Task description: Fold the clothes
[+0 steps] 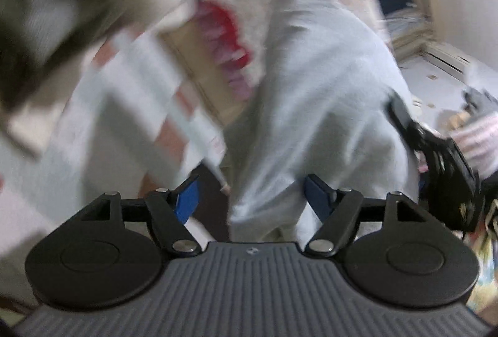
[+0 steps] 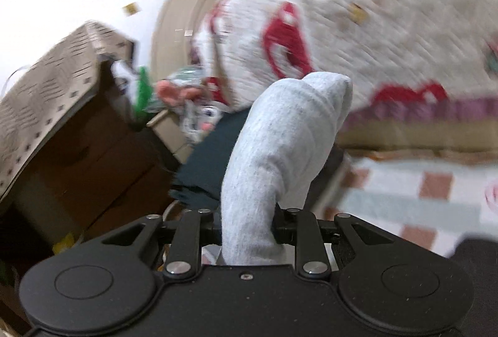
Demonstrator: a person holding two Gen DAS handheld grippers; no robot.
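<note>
Left wrist view: the left gripper [image 1: 252,196] gapes wide around the hanging grey cloth [image 1: 311,87], which the right gripper [image 2: 247,228] pinches.

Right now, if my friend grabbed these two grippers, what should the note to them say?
Left hand-held gripper: open, holding nothing; the grey garment hangs between its fingers without being pinched.
Right hand-held gripper: shut on a bunched end of the same grey garment, holding it up.
Nearby: a white and red blanket, a checked cloth and a cardboard box.
Done: garment picked up by one end.
Left: catch the free end with the left gripper, spread the garment out, fold it.
</note>
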